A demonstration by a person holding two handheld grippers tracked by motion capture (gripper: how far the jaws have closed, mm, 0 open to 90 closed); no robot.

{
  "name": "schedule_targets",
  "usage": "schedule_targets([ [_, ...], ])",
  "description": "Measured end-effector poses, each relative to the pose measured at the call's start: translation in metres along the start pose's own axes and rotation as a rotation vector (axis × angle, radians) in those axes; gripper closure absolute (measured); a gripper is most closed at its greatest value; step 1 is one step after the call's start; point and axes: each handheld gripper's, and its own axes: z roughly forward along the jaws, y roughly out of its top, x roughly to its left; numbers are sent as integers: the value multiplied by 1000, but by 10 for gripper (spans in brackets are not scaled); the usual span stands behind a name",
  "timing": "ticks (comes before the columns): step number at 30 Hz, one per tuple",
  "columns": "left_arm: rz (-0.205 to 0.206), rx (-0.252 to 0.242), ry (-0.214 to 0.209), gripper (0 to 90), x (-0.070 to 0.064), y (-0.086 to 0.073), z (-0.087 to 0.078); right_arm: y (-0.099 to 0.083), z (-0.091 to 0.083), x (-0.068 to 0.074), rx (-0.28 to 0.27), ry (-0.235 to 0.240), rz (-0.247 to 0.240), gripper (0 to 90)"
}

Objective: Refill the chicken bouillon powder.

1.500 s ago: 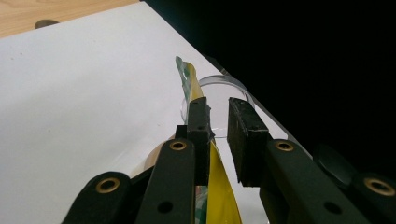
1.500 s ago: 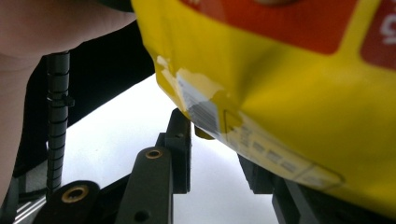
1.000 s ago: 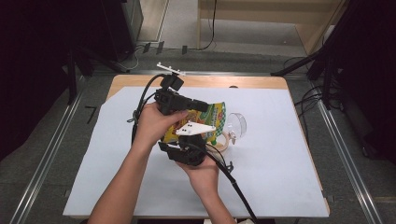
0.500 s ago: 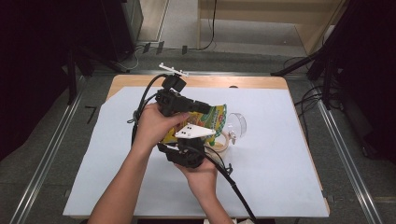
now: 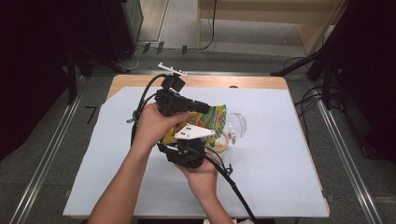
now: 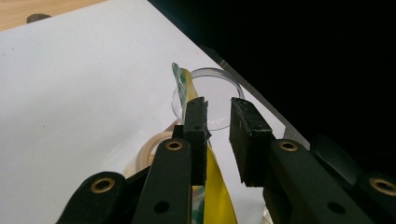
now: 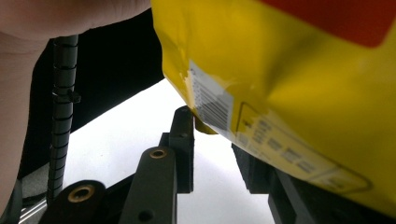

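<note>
Your left tool (image 6: pixel 217 135) stands open, its jaws apart, with the pouch (image 5: pixel 205 119) edge brushing the outside of one jaw rather than lying between them. Your right tool (image 7: pixel 215 154) sits under the pouch; whether it pinches the lower corner, you can't tell. The pouch hangs above mid-surface (image 5: pixel 280 154), long axis toward the clear cup (image 5: pixel 236 123), tape roll (image 5: pixel 223 141) below.
</note>
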Motion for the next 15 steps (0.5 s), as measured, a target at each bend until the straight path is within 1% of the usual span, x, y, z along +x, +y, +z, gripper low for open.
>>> schedule_targets([
  [9, 2, 1, -7, 773, 1, 0, 1, -1, 0, -1, 0, -9, -13, 713],
  [15, -1, 1, -5, 772, 1, 0, 1, 0, 0, -1, 1, -7, -11, 712],
])
